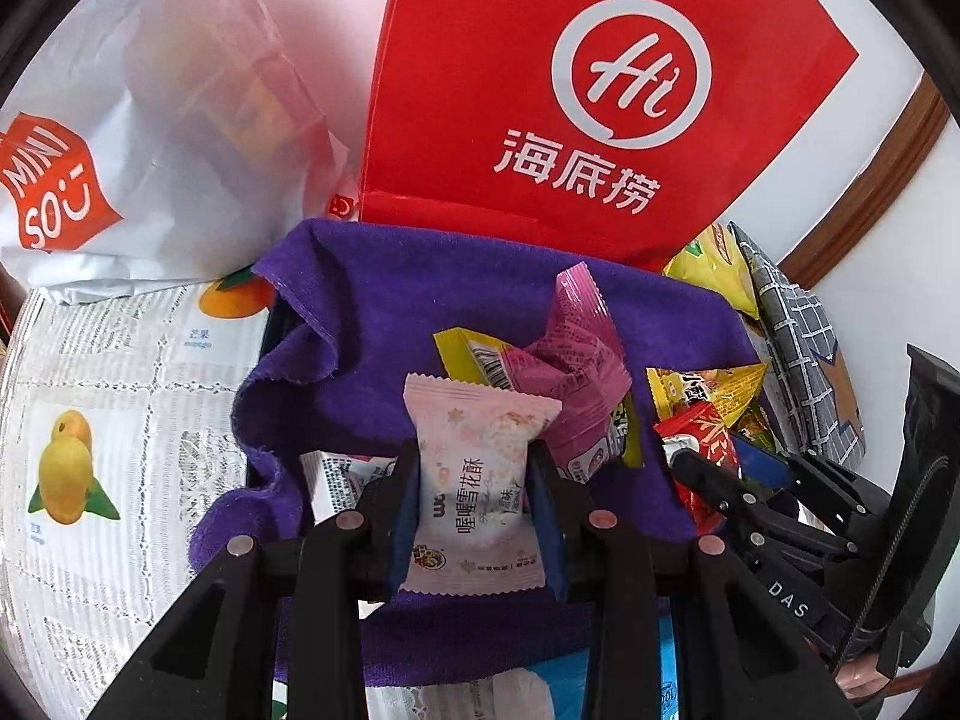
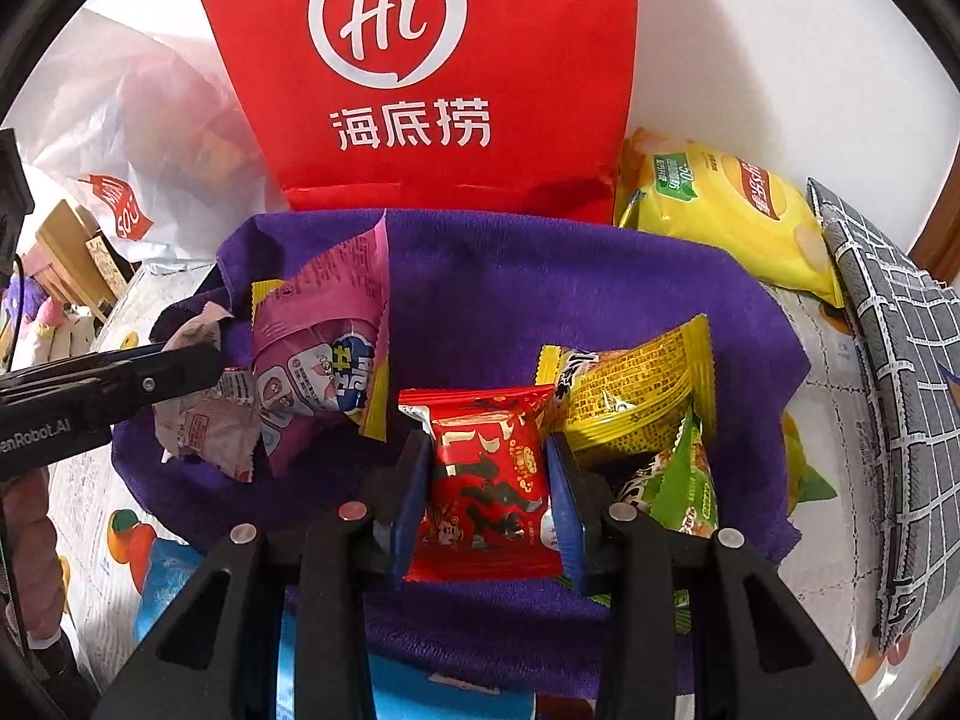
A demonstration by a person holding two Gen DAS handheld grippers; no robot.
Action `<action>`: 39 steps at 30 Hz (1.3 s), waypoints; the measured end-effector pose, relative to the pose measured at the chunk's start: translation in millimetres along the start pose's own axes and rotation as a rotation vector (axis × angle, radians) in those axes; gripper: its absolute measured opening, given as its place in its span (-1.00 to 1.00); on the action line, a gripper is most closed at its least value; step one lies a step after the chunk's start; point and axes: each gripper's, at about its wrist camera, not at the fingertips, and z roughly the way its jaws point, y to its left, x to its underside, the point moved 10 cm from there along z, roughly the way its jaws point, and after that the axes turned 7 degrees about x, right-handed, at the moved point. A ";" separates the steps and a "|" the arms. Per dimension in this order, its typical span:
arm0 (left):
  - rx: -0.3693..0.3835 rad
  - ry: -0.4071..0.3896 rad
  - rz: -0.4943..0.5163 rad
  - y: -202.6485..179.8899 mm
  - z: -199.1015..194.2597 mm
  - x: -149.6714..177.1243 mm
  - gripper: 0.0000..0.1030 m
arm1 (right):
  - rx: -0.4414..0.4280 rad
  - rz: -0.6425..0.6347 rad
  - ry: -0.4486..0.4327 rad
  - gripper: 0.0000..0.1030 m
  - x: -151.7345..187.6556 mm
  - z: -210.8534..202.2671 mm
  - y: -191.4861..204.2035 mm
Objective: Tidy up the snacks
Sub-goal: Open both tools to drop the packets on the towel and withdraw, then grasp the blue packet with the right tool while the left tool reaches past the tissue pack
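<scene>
**A:** Two packets are held at this moment, one per hand. The left gripper (image 1: 474, 483) is clamped on a pale pink packet (image 1: 477, 480), its blue pads pressing the packet's two long sides; the right gripper (image 2: 489, 495) is clamped the same way on a red packet (image 2: 486, 480). Both packets hang above a purple cloth (image 2: 540, 276) that lines what looks like a bin or basket, though its walls are hidden.

**B:** How will such packets handle?

**A:** Probably very light, with a glossy, slippery film that crumples easily. The pink one appears to hold a firm block, so a grip across the middle, over the contents, seems safer than one on the crimped end seals, which would fold or slide out. Hard squeezing might crush what is inside.

**B:** And the surroundings?

**A:** Loose snacks already lie on the cloth: a magenta packet (image 2: 324, 348), a yellow packet (image 2: 642, 396) and a green packet (image 2: 678, 486). A red bag (image 1: 600, 90) stands just behind the cloth, a white bag (image 1: 150, 120) to its left, and a yellow chip bag (image 2: 732, 210) to its right.
</scene>
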 end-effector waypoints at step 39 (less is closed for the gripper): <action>-0.109 -0.073 0.123 -61.0 -89.2 38.9 0.66 | 0.168 0.164 -0.158 0.69 38.3 -143.6 -71.2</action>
